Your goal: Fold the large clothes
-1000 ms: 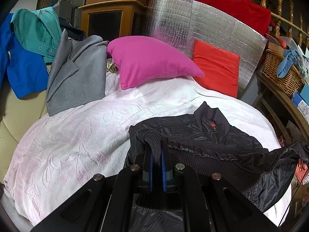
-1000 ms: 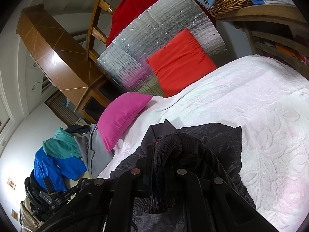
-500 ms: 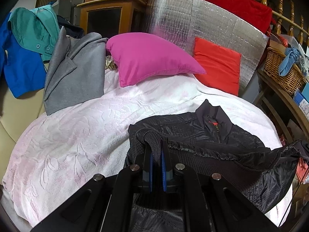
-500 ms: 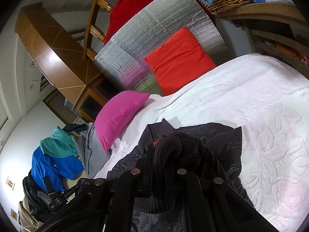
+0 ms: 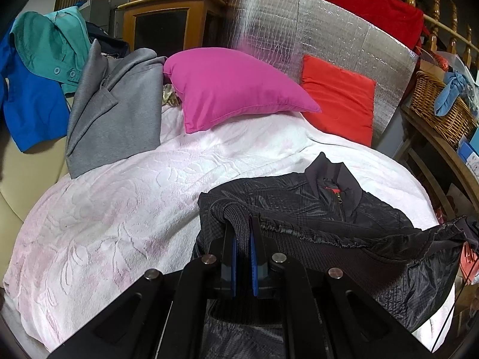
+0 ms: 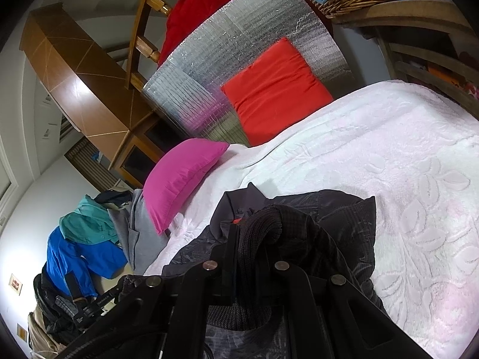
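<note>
A cluttered room surrounds a bed (image 5: 119, 209) spread with a pale, leaf-embossed cover, a silver insulating panel (image 5: 314, 48) propped at its head with a red cushion (image 5: 338, 101) and a magenta pillow (image 5: 233, 89) in front of it. Along the far side, a grey coat (image 5: 116, 113), a teal garment (image 5: 51, 45) and a blue one (image 5: 33, 104) are heaped, well apart from the work. The black jacket (image 5: 299, 203) lies on the near part of the bed, collar and zip pointing toward the pillows, its ribbed hem lifted off the cover. The left gripper (image 5: 243, 230) has its jaws closed on that knit hem at one corner; the right gripper (image 6: 248, 239) is likewise clamped on a bunched fold of ribbing. Over the last second almost nothing has changed: both hands have held steady, the hem taut between them. This reads as a pause before carrying the hem up toward the collar.
</note>
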{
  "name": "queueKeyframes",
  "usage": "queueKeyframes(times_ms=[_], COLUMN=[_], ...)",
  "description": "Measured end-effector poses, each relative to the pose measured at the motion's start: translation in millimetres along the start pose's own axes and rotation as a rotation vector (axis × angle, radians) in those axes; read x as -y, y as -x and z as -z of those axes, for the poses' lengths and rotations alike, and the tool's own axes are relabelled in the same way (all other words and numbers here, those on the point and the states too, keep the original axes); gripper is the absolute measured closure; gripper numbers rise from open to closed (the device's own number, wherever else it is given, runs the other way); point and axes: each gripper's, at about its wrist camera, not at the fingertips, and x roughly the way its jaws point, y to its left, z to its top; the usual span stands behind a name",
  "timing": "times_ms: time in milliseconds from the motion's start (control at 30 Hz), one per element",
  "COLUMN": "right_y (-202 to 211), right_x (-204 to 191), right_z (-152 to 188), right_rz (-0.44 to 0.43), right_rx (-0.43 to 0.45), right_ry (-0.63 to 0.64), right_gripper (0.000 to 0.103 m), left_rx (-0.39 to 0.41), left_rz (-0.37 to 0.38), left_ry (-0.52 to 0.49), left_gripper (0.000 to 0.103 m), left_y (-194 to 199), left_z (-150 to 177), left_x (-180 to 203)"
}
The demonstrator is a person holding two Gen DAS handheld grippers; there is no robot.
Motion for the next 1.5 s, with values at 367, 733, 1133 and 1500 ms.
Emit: queueKeyframes(times_ms=[367, 733, 1133, 1500], right_y=[-5, -6, -1, -1], right_x=[2, 11, 15, 13], right_z=[-3, -2, -1, -3], right_rz=[0.002, -0.01, -0.014, -0.015], right_rx=[-0.006, -0.004, 0.005, 0.003], right_ry=[0.0, -0.019, -0.026, -0.017], right_gripper=[0.095, 0.095, 0.095, 0.095], left_rx=[-0.007, -0.01, 0.001, 0.001], left_rz=[0.005, -0.009, -0.013, -0.012], left_ry=[0.0, -0.016, -0.03, -0.034], left_gripper=[0.095, 0.095, 0.095, 0.095], left_y=[-4, -3, 1, -1], left_z=[-2, -6, -9, -11], left_x=[-2, 5, 10, 10])
